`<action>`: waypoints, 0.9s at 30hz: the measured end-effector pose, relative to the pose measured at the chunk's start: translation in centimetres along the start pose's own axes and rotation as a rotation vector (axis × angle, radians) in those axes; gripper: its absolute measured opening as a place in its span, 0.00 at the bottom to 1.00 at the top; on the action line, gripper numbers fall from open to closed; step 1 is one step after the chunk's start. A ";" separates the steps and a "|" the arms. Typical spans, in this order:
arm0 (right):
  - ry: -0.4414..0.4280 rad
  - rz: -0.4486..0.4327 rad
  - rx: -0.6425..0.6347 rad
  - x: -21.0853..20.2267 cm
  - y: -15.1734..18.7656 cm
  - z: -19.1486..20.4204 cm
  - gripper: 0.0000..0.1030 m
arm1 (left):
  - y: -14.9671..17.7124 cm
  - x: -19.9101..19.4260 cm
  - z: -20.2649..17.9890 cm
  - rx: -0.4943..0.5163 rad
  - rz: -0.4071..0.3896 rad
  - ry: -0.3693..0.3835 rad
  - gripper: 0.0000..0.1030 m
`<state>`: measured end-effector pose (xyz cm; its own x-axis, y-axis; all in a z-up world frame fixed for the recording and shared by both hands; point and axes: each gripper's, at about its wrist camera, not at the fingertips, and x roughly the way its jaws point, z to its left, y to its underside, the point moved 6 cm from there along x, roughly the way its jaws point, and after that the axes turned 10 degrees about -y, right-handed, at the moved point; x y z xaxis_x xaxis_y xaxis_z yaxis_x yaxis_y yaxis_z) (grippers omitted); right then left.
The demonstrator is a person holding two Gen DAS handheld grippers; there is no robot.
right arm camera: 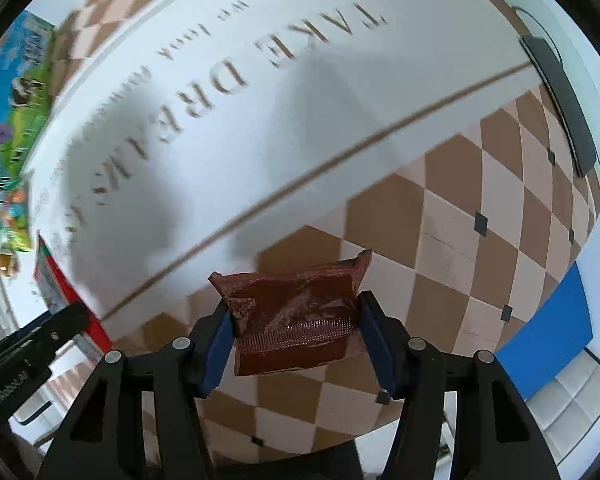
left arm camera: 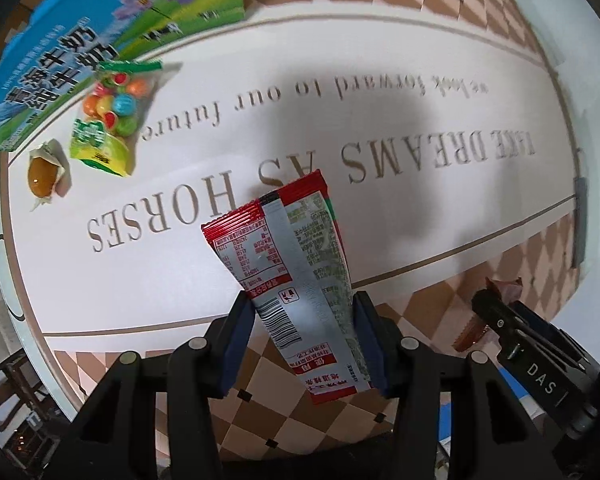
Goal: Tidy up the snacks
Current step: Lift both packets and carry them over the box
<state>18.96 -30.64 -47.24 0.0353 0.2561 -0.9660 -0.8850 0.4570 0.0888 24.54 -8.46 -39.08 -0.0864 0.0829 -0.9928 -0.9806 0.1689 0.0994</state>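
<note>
My left gripper (left arm camera: pixel 303 322) is shut on a red and silver snack packet (left arm camera: pixel 288 256) and holds it above the table mat. My right gripper (right arm camera: pixel 296 332) is shut on a brown crinkled snack packet (right arm camera: pixel 296 316), also above the mat; it also shows at the lower right of the left wrist view (left arm camera: pixel 482 320). At the far left of the left wrist view lie a bag of coloured candies (left arm camera: pixel 112 120) and a small wrapped amber snack (left arm camera: pixel 44 174), next to a blue milk carton box (left arm camera: pixel 80 44). The red packet shows at the left edge of the right wrist view (right arm camera: pixel 56 276).
The mat (left arm camera: pixel 420 128) is white with grey lettering and a brown checkered border. A blue panel (right arm camera: pixel 548 336) and a white cushioned seat (right arm camera: pixel 572 396) lie beyond the table's right edge. A dark bar (right arm camera: pixel 560 104) sits at the mat's far right.
</note>
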 end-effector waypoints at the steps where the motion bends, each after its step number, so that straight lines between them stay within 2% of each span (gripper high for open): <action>1: -0.014 -0.008 -0.009 -0.7 -0.1 0.7 0.60 | -0.1 -0.5 0.3 -0.006 -0.008 0.006 0.46; 4: -0.056 -0.036 -0.046 -2.8 -0.8 3.3 0.60 | -0.2 -2.7 2.1 -0.038 -0.038 0.047 0.46; 8: -0.126 -0.064 -0.107 -5.8 -2.1 7.7 0.60 | -2.3 -7.8 5.9 -0.089 -0.120 0.091 0.46; 12: -0.197 -0.079 -0.186 -8.3 -4.0 12.8 0.60 | -4.9 -12.4 9.5 -0.130 -0.207 0.103 0.46; 16: -0.252 -0.109 -0.264 -10.5 -6.2 18.6 0.60 | -7.7 -15.6 13.9 -0.173 -0.286 0.096 0.46; 23: -0.287 -0.186 -0.373 -11.8 -11.8 30.3 0.60 | -15.7 -18.3 21.5 -0.254 -0.382 0.022 0.46; 27: -0.279 -0.201 -0.392 -11.0 -15.4 35.5 0.60 | -20.3 -17.4 25.0 -0.283 -0.376 -0.016 0.46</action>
<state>48.73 -10.23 -29.38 0.2977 0.4382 -0.8481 -0.9535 0.1810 -0.2411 50.31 11.20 -22.11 0.2843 0.0827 -0.9552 -0.9530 -0.0846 -0.2910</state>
